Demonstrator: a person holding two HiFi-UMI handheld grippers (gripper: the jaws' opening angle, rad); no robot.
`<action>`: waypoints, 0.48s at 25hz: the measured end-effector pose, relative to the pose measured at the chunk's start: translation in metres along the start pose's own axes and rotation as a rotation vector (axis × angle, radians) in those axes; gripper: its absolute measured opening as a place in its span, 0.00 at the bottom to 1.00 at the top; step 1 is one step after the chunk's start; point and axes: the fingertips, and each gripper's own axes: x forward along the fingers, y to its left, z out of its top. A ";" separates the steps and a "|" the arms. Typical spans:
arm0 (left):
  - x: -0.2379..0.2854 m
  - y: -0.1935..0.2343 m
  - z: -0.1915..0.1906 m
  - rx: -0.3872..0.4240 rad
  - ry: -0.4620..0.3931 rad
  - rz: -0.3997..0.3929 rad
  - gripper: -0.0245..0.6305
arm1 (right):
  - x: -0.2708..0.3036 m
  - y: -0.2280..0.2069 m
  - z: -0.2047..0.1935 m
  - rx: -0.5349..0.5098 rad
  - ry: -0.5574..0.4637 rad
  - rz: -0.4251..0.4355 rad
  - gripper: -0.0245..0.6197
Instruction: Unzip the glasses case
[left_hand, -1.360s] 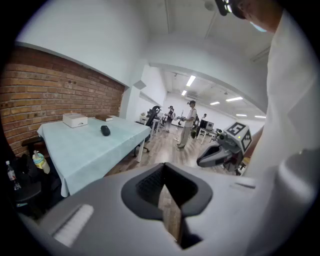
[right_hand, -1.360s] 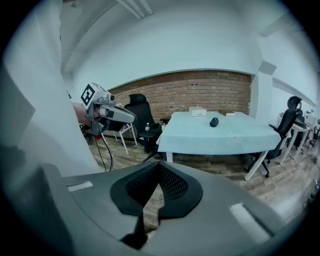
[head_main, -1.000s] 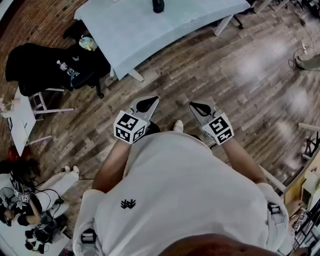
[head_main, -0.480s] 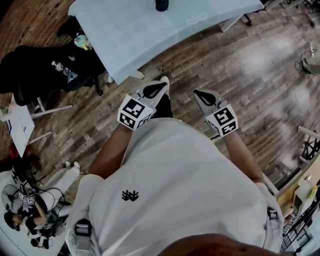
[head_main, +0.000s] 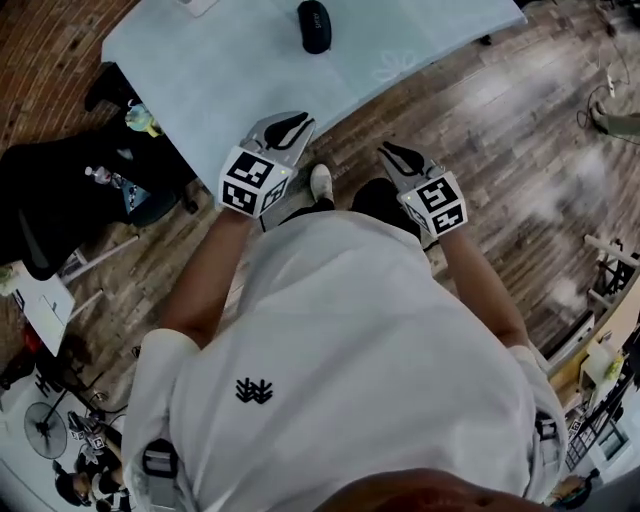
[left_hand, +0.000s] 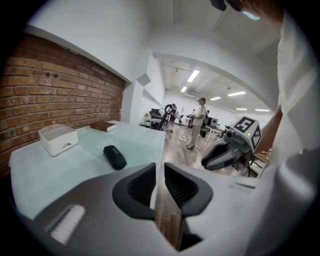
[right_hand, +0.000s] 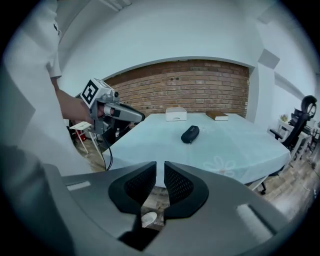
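Black glasses case (head_main: 314, 25) lies on pale table (head_main: 230, 70) near a white box (left_hand: 57, 140).

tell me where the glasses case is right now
The glasses case lies on the light-blue table, top centre of the head view, beyond the left gripper. In the left gripper view a white box sits to its left.

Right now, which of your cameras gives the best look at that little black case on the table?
The left gripper view: the glasses case lies nearest and largest there, seen along its side. The right gripper view shows it smaller and farther off. The head view catches it from above, near the top edge.
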 end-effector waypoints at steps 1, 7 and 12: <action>0.006 0.010 0.003 -0.008 0.000 0.009 0.13 | 0.008 -0.008 0.004 -0.002 0.002 -0.003 0.09; 0.048 0.068 0.020 -0.025 0.011 0.063 0.13 | 0.069 -0.054 0.023 -0.019 0.033 0.033 0.09; 0.090 0.119 0.023 -0.029 0.067 0.108 0.13 | 0.127 -0.087 0.028 -0.042 0.064 0.090 0.09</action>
